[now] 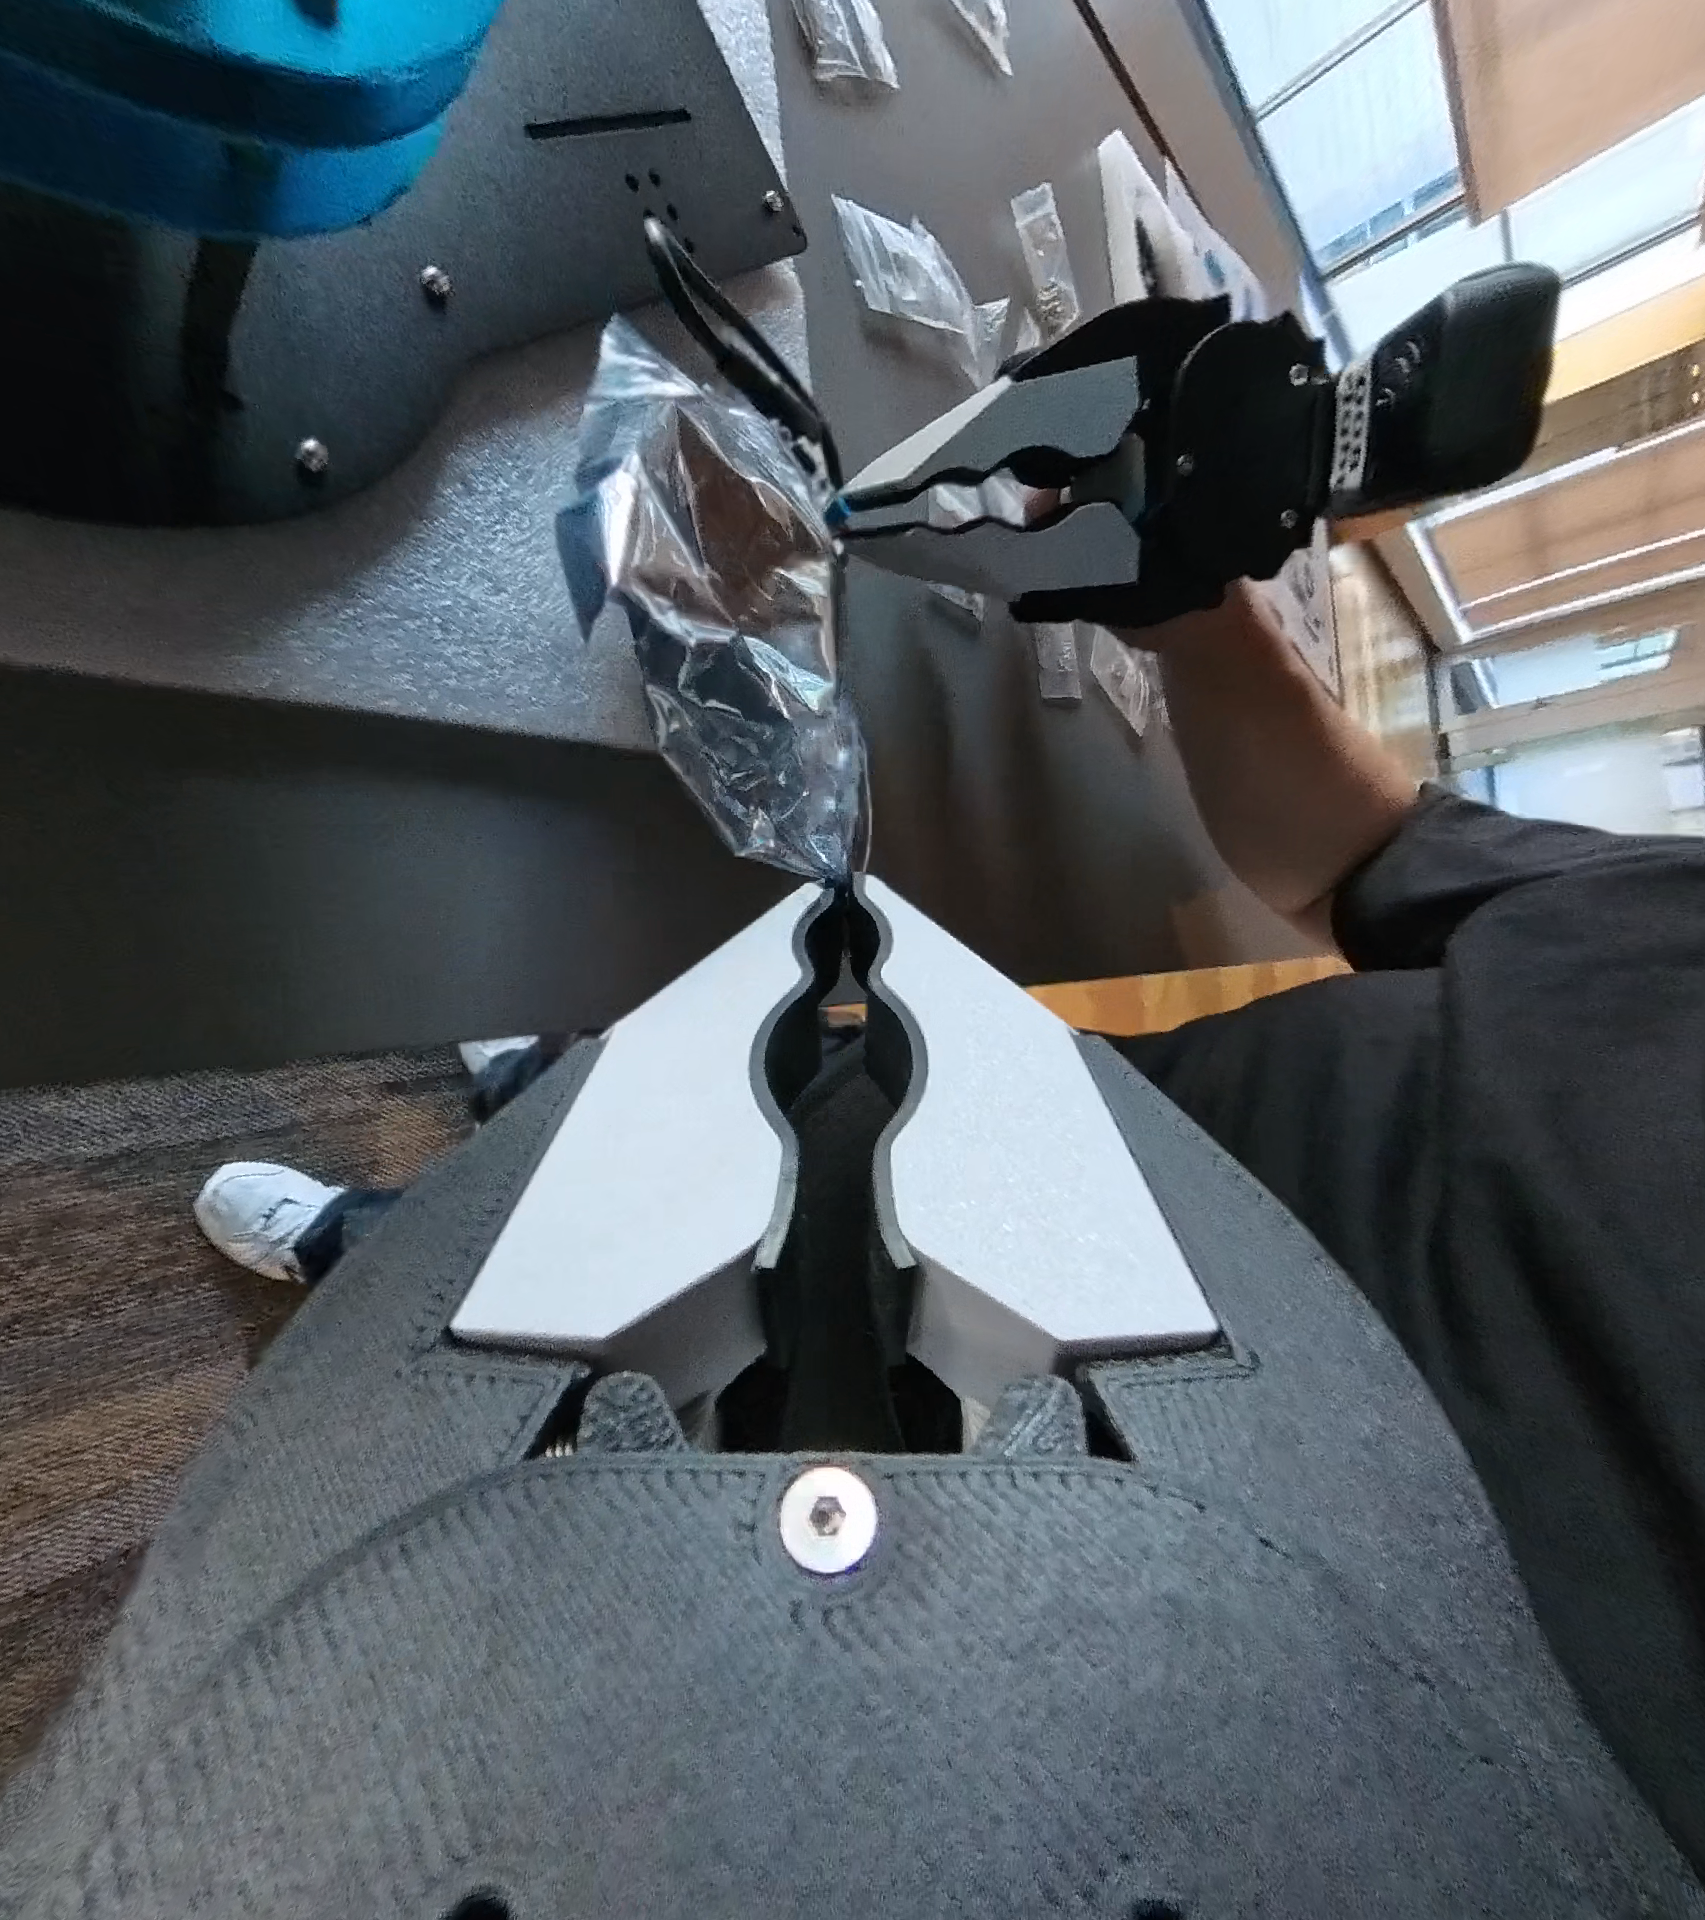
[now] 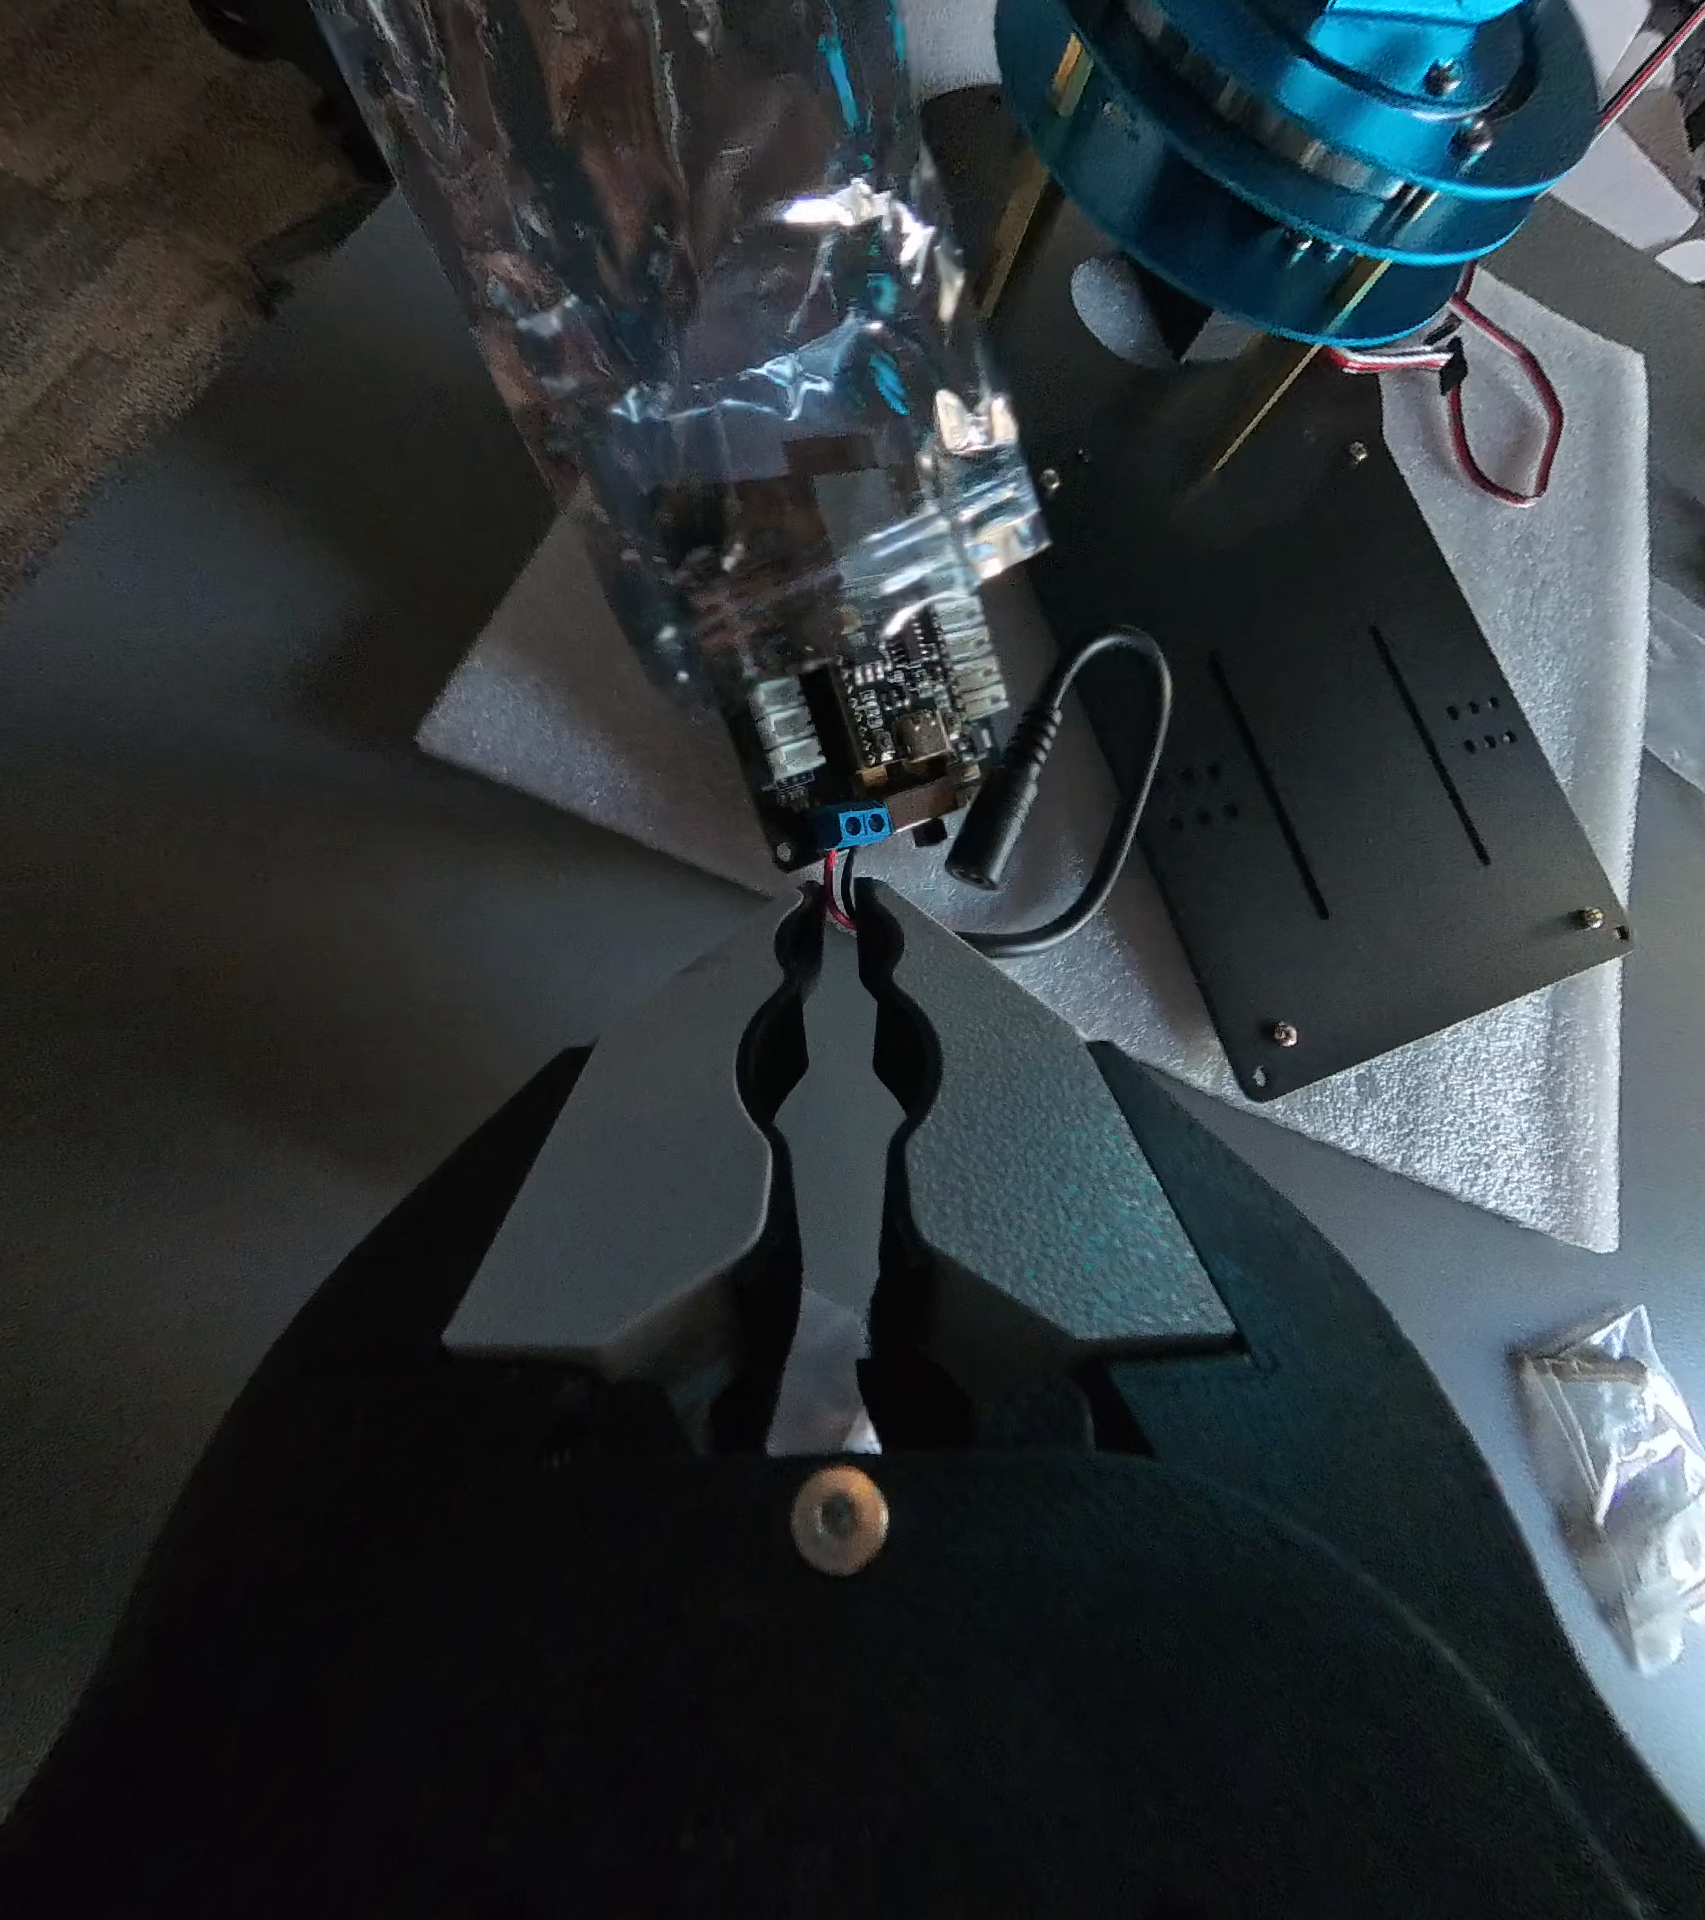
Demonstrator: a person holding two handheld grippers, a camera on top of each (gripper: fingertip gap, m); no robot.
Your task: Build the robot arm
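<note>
My left gripper is shut on the bottom corner of a crinkled silver foil bag and holds it in the air. A black circuit board with a blue terminal block sticks halfway out of the bag's mouth. My right gripper is closed on the thin red and black wires that leave the terminal block. In the left wrist view the right gripper meets the bag's open end. The wires lead on to a black barrel socket.
A black metal plate with slots lies on a white foam sheet, under a blue metal turntable. Small clear bags of parts lie on the grey table. A person's arm holds the right gripper. About 15 cm separates my left fingertips from my right.
</note>
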